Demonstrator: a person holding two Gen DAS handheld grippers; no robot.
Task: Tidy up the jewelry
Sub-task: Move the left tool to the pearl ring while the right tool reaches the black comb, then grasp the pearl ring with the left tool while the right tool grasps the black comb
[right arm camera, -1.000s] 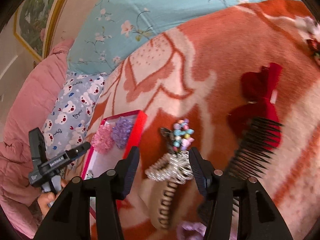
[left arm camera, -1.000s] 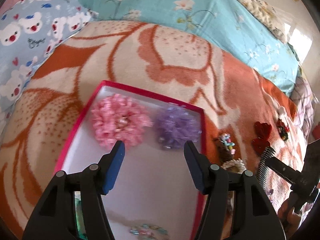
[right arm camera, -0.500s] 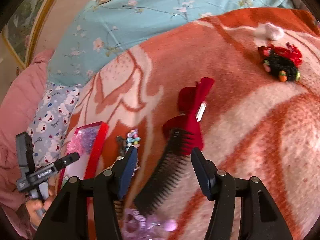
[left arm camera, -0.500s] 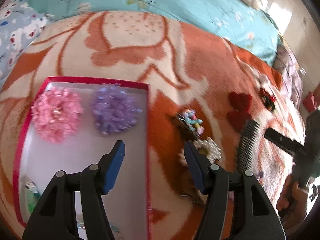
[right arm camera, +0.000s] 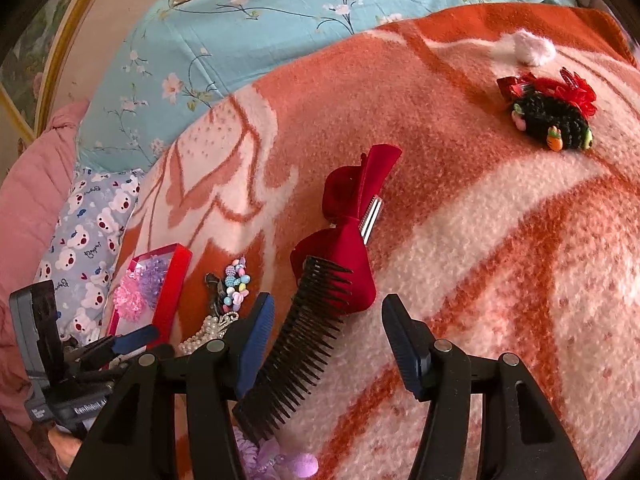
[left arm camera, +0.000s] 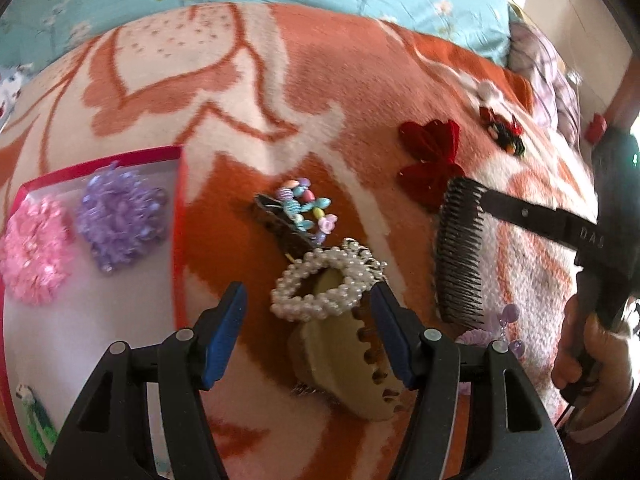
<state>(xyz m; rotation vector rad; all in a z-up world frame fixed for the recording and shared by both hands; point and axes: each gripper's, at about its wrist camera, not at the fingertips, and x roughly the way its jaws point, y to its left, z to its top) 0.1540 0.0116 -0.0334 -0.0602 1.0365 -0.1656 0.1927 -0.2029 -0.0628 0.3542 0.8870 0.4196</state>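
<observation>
Left gripper (left arm camera: 308, 320) shifted, pearl clip (left arm camera: 320, 280) between fingers

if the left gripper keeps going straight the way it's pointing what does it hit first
Most likely the pearl hair claw, lying on the blanket between the left gripper's open fingers. Depth is hard to judge.

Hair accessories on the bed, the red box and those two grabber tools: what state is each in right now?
Red box: open, no lid on.
Pink flower: in the box.
Purple flower: in the box.
Pearl claw clip: on the blanket, between the jaws.
Black comb: on the blanket.
Red bow: on the blanket.
Left gripper: open, empty.
Right gripper: open, empty.
</observation>
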